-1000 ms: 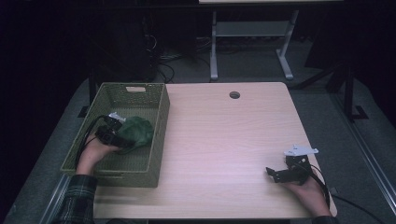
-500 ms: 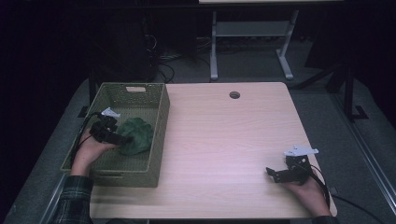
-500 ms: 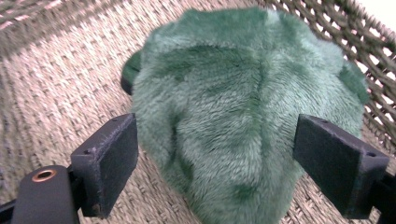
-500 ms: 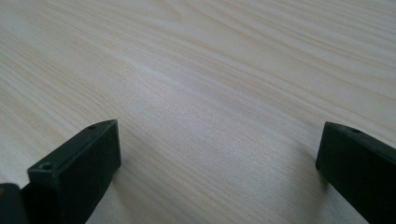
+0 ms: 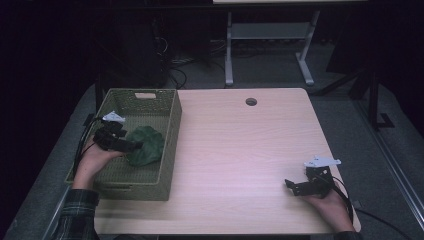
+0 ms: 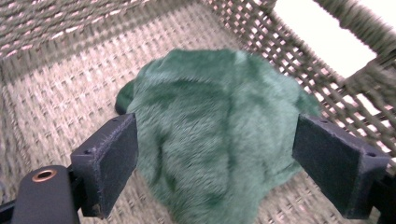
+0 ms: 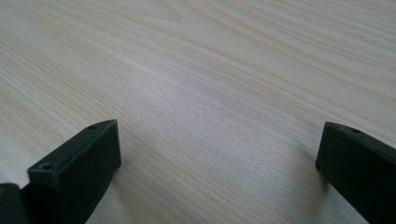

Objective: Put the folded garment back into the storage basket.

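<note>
left gripper point(image 5: 131, 146) jaws just opened wide above green plush cloth point(image 5: 146, 145), which lies in woven basket point(image 5: 171, 135) at table's left edge; right gripper point(image 5: 294, 186) open, empty.

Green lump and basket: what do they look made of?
Green lump: soft plush or fleece fabric by its look, matte, with a fuzzy nap and soft folds. Basket: olive woven cord or wicker-like strands, matte; the open weave shows light through the wall. Exact fibre unclear.
</note>
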### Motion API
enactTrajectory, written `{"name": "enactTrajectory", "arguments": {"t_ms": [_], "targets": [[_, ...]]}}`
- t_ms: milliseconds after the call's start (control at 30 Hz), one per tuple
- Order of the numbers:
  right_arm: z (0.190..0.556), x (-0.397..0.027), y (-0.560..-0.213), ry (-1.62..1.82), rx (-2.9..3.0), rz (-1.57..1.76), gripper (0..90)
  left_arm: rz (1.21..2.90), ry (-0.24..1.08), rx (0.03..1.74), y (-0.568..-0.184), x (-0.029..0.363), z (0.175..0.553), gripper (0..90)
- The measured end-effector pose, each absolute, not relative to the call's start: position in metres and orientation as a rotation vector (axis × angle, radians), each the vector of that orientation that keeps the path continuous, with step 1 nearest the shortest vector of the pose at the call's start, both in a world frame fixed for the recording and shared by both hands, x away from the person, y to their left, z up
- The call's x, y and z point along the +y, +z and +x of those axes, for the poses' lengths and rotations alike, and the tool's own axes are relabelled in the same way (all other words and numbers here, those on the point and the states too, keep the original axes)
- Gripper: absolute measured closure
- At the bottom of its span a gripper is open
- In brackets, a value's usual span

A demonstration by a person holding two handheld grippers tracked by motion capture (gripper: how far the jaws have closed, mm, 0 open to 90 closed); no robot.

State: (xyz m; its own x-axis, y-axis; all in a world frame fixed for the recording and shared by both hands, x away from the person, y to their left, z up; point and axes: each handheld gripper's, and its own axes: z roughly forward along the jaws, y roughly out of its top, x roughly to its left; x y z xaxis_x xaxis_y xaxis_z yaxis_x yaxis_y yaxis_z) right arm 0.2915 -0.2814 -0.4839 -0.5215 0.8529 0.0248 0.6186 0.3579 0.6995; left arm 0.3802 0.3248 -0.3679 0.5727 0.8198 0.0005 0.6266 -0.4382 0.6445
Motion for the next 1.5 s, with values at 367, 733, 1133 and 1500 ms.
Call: {"name": "enactTrajectory", "arguments": {"t_ms": [367, 733, 1133, 1500], "targets": [[0.292, -0.281, -0.484, 0.950, 2.282, 1.295, 0.0, 2.177, 0.401, 1.058, -0.351, 0.297, 0.377, 14.0], [0.291, -0.281, -0.484, 0.950, 2.282, 1.296, 0.0, 2.184, 0.373, 0.935, -0.338, 0.261, 0.371, 14.1], [0.292, -0.281, -0.484, 0.951, 2.280, 1.297, 0.0, 2.200, 0.342, 0.817, -0.334, 0.211, 0.363, 14.1], [0.292, -0.281, -0.484, 0.950, 2.282, 1.296, 0.0, 2.199, 0.312, 0.756, -0.346, 0.157, 0.354, 14.5]]}}
